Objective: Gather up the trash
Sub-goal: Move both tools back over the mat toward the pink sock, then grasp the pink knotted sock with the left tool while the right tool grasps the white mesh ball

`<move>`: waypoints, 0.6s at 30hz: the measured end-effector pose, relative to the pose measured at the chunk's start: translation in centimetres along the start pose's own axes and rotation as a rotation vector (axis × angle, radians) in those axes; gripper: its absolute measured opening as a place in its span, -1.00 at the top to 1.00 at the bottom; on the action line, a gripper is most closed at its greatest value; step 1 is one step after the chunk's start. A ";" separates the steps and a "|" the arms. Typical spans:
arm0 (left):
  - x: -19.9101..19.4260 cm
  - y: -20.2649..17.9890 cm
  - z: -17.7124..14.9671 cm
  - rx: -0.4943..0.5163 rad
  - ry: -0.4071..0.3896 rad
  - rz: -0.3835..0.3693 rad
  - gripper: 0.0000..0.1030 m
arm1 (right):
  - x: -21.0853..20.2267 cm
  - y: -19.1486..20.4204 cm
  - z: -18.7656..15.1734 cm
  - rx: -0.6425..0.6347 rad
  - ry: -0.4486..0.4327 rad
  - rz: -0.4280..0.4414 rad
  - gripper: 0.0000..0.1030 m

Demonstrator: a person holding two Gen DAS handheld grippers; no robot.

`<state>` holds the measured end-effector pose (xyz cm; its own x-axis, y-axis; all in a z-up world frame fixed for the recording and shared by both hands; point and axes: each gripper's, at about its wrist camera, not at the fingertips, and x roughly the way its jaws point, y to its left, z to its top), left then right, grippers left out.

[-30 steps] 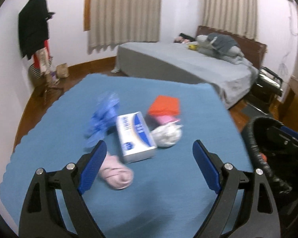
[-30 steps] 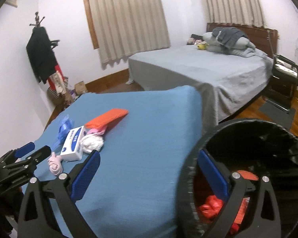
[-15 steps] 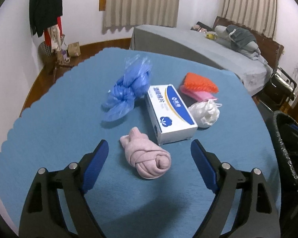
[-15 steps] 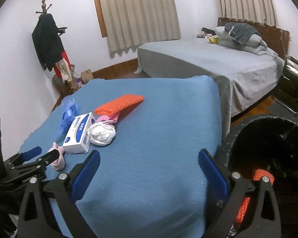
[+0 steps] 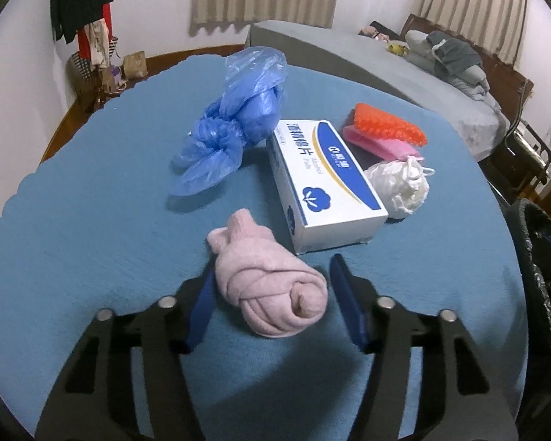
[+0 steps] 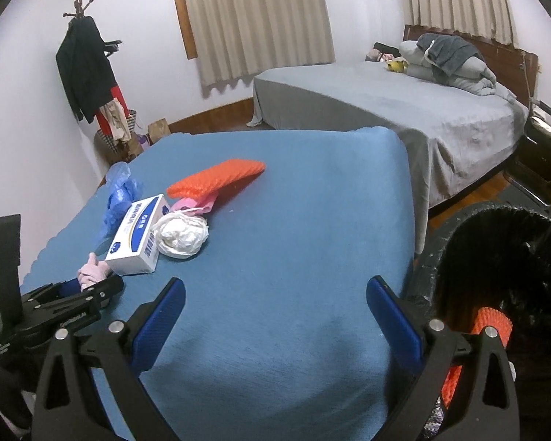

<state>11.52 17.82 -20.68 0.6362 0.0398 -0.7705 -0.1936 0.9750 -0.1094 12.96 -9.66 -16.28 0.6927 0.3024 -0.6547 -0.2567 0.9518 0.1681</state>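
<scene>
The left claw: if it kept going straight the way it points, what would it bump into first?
The left claw is closing around the pink knotted cloth, already between its fingers; going on, it would probably press into the blue tablecloth.

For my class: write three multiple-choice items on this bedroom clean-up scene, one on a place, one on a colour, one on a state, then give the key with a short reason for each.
1. Where does the pink knotted cloth lie?
A. between the fingers of the left gripper
B. on top of the white box
C. inside the bin

2. What colour is the crumpled plastic bag to the left of the white box?
A. green
B. blue
C. yellow

3. What is the state of the right gripper?
A. shut on the white bundle
B. holding the orange pad
C. open, with nothing between its fingers

Key:
1 A, the cloth lies on the blue cover between the two closing fingers, with a gap still showing beside one finger.
2 B, the bag is plainly blue.
3 C, its fingers stand wide apart over the bare cover.
</scene>
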 end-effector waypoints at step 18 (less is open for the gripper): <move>-3.3 0.7 1.7 -0.008 -0.108 -0.011 0.21 | 2.5 2.3 1.7 -0.002 -0.016 0.028 -0.88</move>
<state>10.51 18.75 -17.13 0.7152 0.0532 -0.6969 -0.1916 0.9738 -0.1223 15.23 -6.67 -16.24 0.6960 0.3301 -0.6376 -0.2776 0.9427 0.1850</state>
